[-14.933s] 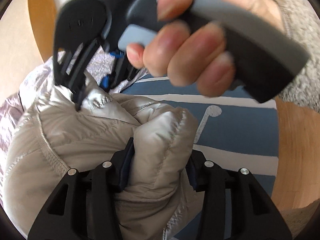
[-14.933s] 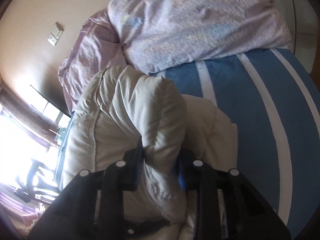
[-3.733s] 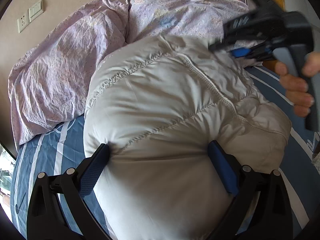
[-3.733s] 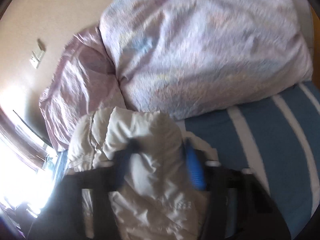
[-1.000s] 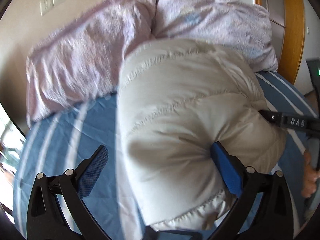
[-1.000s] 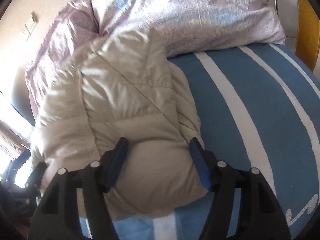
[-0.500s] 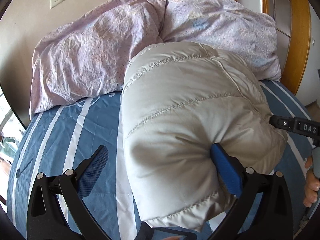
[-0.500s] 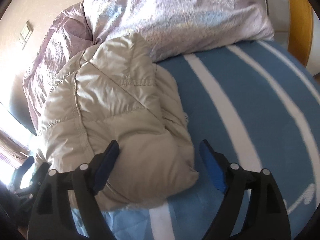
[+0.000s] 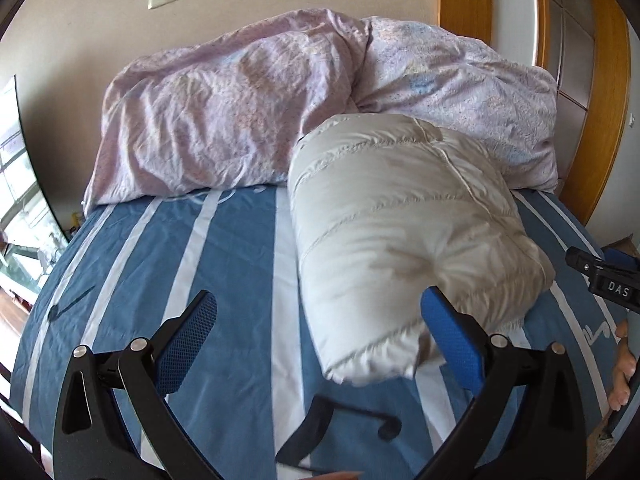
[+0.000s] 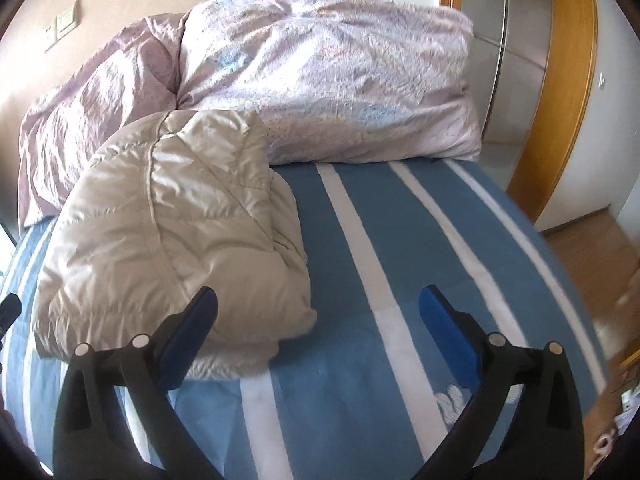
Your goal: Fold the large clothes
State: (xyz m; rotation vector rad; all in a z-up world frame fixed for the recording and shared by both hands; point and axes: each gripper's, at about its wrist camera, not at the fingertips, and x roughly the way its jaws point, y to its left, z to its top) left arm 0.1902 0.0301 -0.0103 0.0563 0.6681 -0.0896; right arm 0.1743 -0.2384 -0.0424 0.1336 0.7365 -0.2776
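both jaws wide, holding nothing; puffy jacket (image 9: 400, 232) bundle on the bed (image 9: 200, 248) looks light, slippery, springy, so i'd pinch a stitched seam.

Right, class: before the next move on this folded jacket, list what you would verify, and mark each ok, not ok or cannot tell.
1. Left gripper jaws open, holding nothing: ok.
2. Right gripper jaws open, holding nothing: ok.
3. Puffy beige quilted jacket lies bundled on the blue white-striped bedsheet: ok.
4. No sleeve sticking out of the bundle: ok on the sides shown; far side cannot tell.
5. Jacket apart from the crumpled lilac duvet: not ok, its far end lies against it.
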